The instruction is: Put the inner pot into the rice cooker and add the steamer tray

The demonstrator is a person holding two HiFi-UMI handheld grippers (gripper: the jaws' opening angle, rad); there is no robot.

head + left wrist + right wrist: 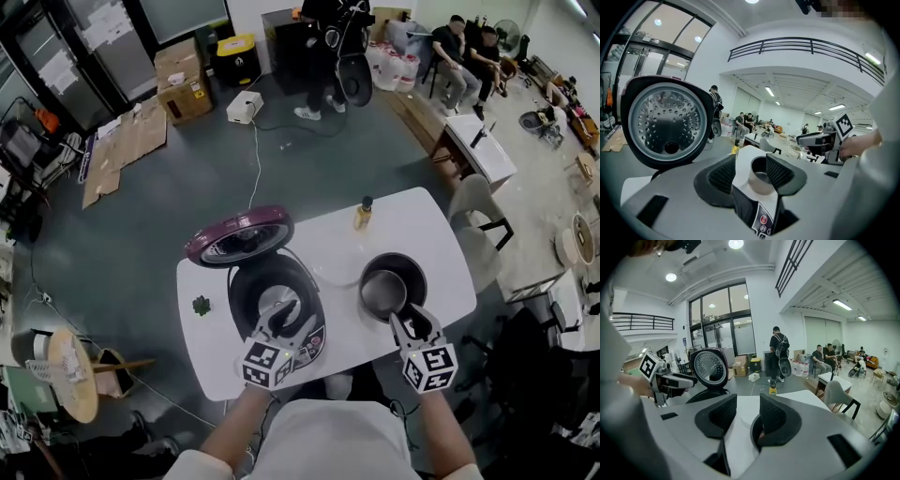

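The rice cooker (246, 298) stands at the left of the white table (427, 225) with its purple lid (239, 236) swung up behind it. Its cavity holds no pot. My left gripper (279, 314) hovers open over the cavity's near edge; in the left gripper view the jaws (749, 173) frame the cooker's rim and button panel (761, 220) without touching them. The dark inner pot (394, 267), grey inside, sits at the right. My right gripper (415, 323) is open at its near rim. In the right gripper view the rim (754, 433) runs between the gripper (747, 416) fingers.
A small yellow bottle (363, 214) stands on the table's far side and a tiny dark green object (201, 305) lies near its left edge. A faint pale round shape (334, 267) lies between cooker and pot. Chairs (478, 202) and people are on the right.
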